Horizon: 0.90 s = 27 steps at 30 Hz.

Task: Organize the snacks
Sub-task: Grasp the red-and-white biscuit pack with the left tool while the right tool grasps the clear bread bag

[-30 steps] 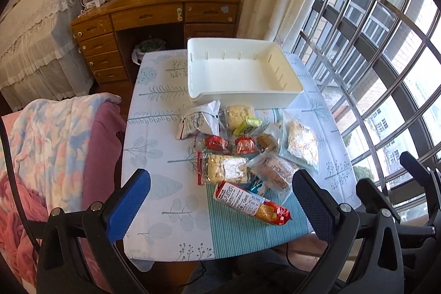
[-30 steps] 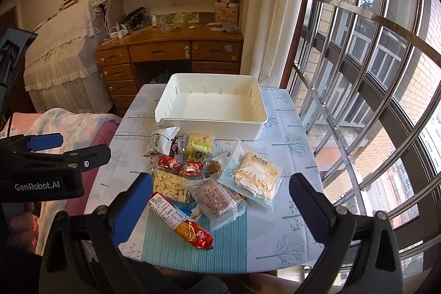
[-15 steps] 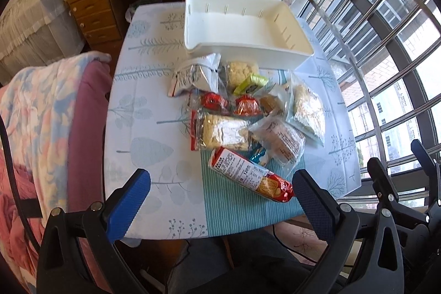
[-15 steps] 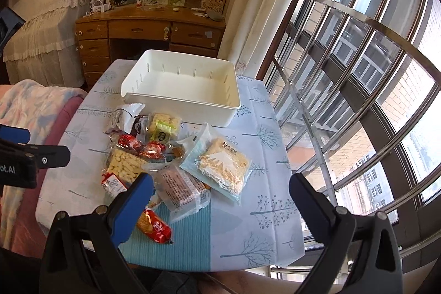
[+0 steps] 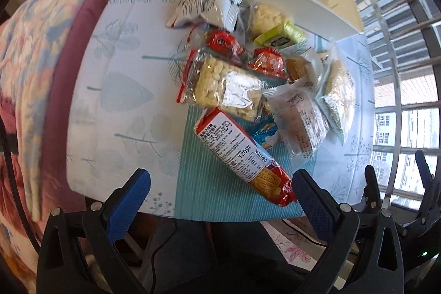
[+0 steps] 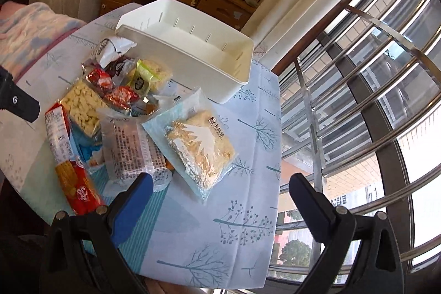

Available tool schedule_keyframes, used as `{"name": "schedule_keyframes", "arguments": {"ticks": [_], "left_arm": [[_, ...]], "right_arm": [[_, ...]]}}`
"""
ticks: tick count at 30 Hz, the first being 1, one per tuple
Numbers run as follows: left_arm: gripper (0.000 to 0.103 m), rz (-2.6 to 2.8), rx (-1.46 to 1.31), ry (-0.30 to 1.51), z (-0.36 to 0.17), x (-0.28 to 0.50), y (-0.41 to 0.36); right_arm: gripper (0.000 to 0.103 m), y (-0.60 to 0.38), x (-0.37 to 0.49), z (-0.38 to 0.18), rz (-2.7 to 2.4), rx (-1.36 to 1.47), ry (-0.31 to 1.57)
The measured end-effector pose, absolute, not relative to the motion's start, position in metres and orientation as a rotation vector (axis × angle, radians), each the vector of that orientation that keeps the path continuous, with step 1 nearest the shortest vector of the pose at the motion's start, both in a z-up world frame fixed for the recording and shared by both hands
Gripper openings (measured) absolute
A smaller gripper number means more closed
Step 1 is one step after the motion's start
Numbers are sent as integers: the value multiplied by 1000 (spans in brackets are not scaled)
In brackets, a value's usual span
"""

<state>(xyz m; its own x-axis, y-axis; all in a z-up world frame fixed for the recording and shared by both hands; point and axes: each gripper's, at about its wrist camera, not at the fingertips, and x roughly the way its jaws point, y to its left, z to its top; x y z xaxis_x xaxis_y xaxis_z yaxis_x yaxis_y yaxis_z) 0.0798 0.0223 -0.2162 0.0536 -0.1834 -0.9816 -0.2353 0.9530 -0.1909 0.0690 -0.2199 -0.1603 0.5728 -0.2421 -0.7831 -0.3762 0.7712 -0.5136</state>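
Jaws spread wide and empty on left gripper [image 5: 219, 185] and right gripper [image 6: 220, 190]. Below, snack packets [image 6: 121, 112] heaped on bench [image 6: 248, 156], seemingly touching white bin [image 6: 193, 51].

Table [image 6: 242, 211] in tree-print cloth, bearing white bin [image 6: 193, 51] and heaped snack packets [image 5: 248, 101].
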Motion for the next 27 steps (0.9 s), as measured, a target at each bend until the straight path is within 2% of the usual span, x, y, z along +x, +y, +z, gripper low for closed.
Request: {"name": "schedule_keyframes", "arguments": {"ticks": [11,15,20,27], "left_arm": [[102,182,-539,1569,-276,89,0],[102,221,-591,1570,-295,87,-6],[100,253,-642,1557,-316,85,-9],[94,279,-677,1568,-340,85,-10]], "right_arm": [[99,-240,80,-226,274,-876,977],[91,-243,83,-249,304,-929,978],[90,-246,89,-269,330,-939,983],[82,-245,93,-284,333,-930,937]]}}
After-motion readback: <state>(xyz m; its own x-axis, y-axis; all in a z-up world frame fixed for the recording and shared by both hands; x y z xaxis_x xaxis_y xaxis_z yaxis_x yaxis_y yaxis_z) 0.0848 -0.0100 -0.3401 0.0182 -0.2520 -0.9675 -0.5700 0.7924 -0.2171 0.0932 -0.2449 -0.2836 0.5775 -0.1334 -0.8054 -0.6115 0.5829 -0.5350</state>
